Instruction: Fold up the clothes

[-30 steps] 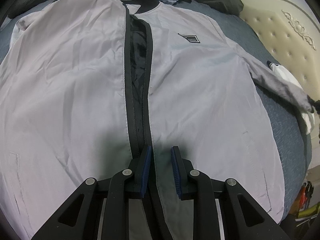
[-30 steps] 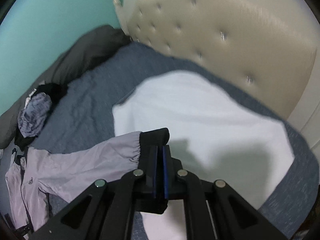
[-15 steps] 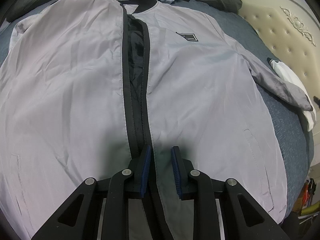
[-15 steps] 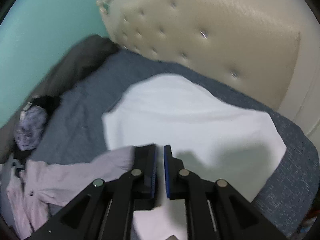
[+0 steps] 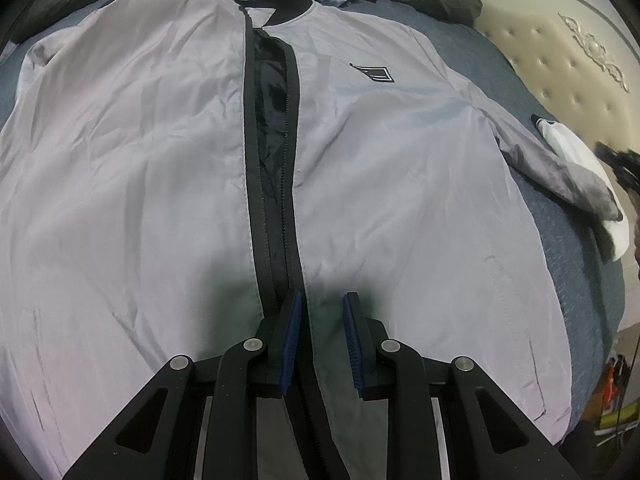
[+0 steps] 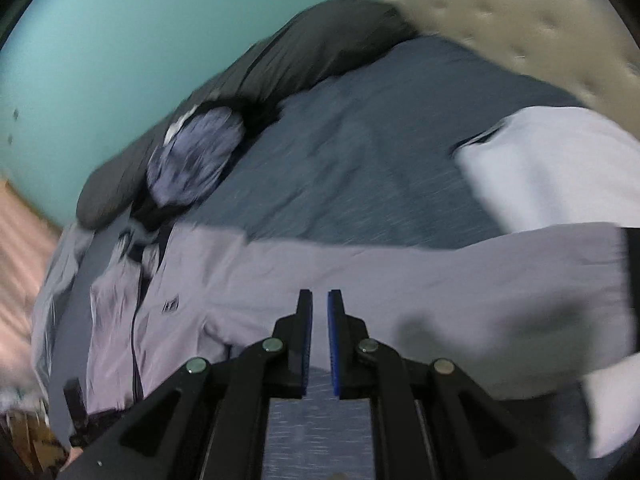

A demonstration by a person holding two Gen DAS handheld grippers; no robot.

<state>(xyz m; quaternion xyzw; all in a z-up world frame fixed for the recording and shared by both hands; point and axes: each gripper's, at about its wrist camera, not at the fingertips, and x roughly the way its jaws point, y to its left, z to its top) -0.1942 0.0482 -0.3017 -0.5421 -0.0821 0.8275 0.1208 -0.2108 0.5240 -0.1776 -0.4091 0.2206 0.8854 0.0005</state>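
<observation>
My right tool [image 6: 319, 312], jaws nearly shut w/ nothing held, hangs over the pale grey zip jacket's [image 5: 400, 168] sleeve [image 6: 400, 280], which runs crosswise beneath; left tool [image 5: 319, 320], part-open, empty.

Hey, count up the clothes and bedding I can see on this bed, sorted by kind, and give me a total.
Grey jacket: 1
White garment: 1
Crumpled blue-grey garment: 1
Dark pillow: 1
Total: 4

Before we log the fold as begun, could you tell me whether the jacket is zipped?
Unzipped. The jacket lies spread flat on the bed, its front panels parted, with the black lining showing between the zipper edges.
</observation>
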